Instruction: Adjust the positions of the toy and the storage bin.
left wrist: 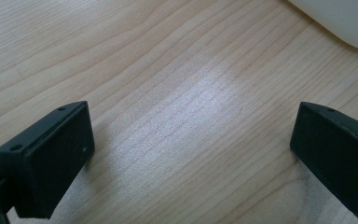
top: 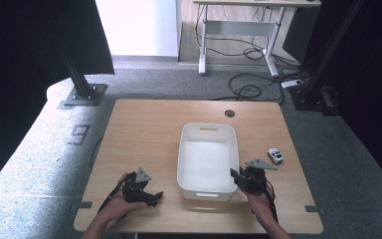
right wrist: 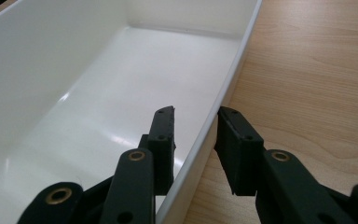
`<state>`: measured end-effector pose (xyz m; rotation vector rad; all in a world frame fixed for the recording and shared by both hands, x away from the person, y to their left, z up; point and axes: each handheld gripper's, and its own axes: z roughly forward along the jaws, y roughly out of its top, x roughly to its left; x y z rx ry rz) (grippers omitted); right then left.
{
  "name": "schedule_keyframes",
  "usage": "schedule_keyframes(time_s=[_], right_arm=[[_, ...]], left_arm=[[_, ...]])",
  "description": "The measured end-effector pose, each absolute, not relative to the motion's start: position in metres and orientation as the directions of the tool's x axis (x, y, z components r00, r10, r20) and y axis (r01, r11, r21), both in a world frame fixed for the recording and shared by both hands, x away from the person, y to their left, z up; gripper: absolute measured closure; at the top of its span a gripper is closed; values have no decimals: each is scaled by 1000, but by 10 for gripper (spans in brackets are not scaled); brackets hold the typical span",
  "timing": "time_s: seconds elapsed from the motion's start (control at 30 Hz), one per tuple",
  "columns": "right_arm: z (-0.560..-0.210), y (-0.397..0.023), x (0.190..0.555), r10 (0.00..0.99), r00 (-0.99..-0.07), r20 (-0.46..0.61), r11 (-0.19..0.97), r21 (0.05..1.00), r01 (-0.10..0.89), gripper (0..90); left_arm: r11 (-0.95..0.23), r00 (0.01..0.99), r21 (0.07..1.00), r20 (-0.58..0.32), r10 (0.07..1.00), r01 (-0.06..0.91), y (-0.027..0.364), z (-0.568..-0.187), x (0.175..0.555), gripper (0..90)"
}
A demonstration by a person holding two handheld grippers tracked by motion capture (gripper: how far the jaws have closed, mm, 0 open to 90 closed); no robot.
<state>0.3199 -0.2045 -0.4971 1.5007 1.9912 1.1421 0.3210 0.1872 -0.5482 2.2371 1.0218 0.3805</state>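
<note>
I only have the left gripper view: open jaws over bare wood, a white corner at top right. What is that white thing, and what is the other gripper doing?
Observer: It is a white rectangular plastic tub, empty inside.
Operator: And the right gripper?
Observer: The right gripper is shut on the tub's right wall, one jaw inside, one outside.
Operator: Anything else nearby?
Observer: A small white toy car lies right of the tub, apart from it.

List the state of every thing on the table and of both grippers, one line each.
White bin: upright on the table, empty, its right wall between the right gripper's jaws.
Toy car: on the table right of the bin, untouched.
Right gripper: shut on the bin's wall, one jaw inside, one outside.
Left gripper: open, nothing between its jaws, low over bare tabletop.
</note>
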Motion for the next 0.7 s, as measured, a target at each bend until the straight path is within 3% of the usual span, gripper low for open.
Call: schedule_keyframes(time_s=[0.7], right_arm=[[-498, -197, 322, 921, -359, 154, 99, 797, 596, 662]], left_arm=[[-492, 656, 658, -2, 755, 569, 187, -548, 321, 0]])
